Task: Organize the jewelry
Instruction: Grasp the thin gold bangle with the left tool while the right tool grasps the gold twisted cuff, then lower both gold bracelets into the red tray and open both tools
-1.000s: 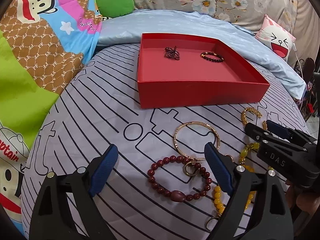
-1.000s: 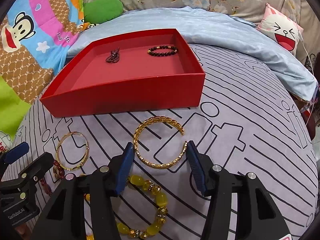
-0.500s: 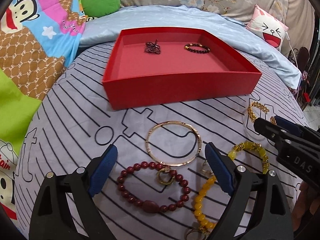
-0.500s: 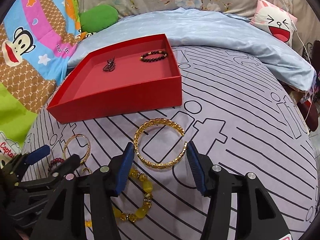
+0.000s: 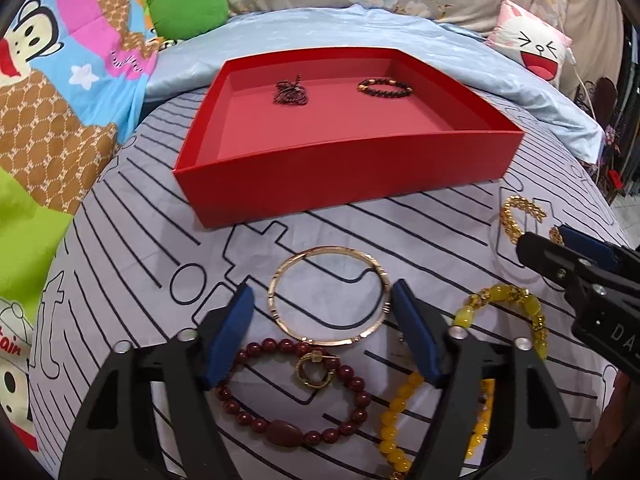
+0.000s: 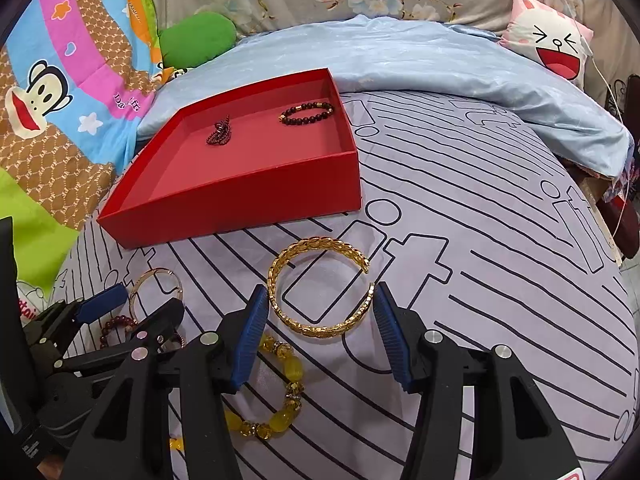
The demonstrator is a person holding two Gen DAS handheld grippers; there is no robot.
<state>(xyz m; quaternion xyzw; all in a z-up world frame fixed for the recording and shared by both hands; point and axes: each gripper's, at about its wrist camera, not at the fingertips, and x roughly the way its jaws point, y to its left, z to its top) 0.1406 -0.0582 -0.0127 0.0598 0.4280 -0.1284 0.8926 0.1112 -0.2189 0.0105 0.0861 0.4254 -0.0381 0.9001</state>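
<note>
1. Tray (image 5: pixel 320 176): plain red.
2. Bed cover (image 6: pixel 480 240): pale grey, black line print.
3. Cuff bangle (image 6: pixel 320 284): gold, leaf-textured.
4. Ring bangle (image 5: pixel 276 284): pale gold.
5. Bead bracelet (image 5: pixel 256 412): dark red.
6. Chunky bracelet (image 6: pixel 280 420): yellow, gold spacers.
7. Quilt (image 6: pixel 440 52): light blue.

text: "DA" — right hand-held gripper (image 5: pixel 576 264) | "it" — bedsheet (image 6: pixel 500 240)

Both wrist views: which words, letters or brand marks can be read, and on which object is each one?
"DA", cut by the frame edge: black body of the right tool.
"tain", partly hidden: colourful cartoon monkey quilt.
Pink script on the quilt's band: too blurred.
White print on the left tool body: too small.
</note>
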